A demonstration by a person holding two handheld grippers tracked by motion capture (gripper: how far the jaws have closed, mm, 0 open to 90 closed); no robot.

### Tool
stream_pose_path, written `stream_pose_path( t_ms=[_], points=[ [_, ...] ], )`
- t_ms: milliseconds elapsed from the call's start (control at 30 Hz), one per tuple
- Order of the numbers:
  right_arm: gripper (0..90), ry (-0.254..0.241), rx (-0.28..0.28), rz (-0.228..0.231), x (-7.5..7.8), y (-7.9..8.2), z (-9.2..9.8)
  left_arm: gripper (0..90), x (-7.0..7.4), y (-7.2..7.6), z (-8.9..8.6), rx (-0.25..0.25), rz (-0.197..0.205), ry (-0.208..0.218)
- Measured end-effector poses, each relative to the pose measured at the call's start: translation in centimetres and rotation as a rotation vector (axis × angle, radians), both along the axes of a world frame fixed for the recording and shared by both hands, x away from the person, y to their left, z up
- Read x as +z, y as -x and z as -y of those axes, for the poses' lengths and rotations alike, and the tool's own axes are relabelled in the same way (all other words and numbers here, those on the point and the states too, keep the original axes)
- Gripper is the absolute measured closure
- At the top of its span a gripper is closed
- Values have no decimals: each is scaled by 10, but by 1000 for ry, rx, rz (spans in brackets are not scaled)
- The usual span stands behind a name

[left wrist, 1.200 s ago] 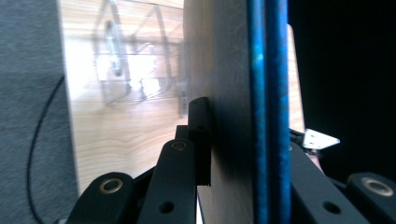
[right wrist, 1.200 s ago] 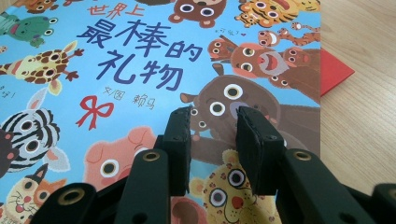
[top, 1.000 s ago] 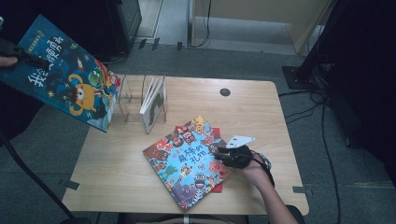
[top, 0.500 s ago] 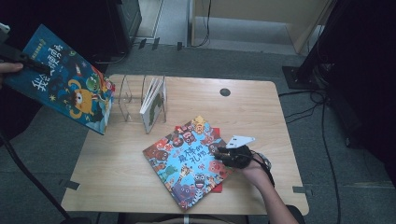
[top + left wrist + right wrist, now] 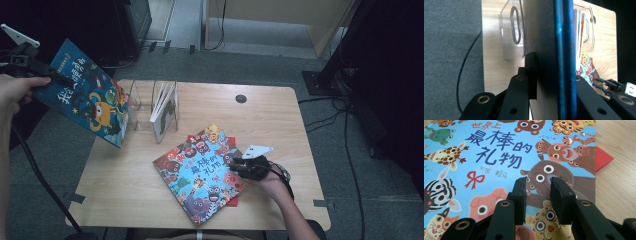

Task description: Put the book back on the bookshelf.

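My left gripper (image 5: 47, 75) is clamped on the dark blue book (image 5: 87, 100) at upper left, beside the clear rack (image 5: 142, 107). Coming in tilted, I judge its corner could catch a divider. My right gripper (image 5: 537, 192) rests, jaws parted, on the animal book (image 5: 499, 157).

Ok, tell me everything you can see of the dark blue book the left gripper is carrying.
The dark blue book is a thin picture book with a cartoon cover, white lettering and an orange creature. It hangs tilted in the air off the table's left edge, beside the clear rack, touching neither. The left gripper is clamped on its upper edge, one jaw on each cover.
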State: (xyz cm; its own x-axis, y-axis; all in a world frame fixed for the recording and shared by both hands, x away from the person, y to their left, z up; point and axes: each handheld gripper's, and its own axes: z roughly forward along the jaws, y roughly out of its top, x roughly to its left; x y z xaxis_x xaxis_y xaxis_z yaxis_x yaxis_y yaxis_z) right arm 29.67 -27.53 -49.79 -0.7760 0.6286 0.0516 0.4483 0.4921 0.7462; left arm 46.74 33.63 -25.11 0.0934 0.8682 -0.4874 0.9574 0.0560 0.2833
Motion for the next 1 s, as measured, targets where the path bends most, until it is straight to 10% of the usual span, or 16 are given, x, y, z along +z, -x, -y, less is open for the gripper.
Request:
stream_pose_path(
  t_ms=[467, 1000],
  points=[
    [661, 1, 2, 1, 0, 0, 0, 793, -29, -11, 11, -20, -11, 6],
    [632, -2, 9, 3, -1, 0, -1, 699, -19, -9, 4, -15, 43, 14]
  ],
)
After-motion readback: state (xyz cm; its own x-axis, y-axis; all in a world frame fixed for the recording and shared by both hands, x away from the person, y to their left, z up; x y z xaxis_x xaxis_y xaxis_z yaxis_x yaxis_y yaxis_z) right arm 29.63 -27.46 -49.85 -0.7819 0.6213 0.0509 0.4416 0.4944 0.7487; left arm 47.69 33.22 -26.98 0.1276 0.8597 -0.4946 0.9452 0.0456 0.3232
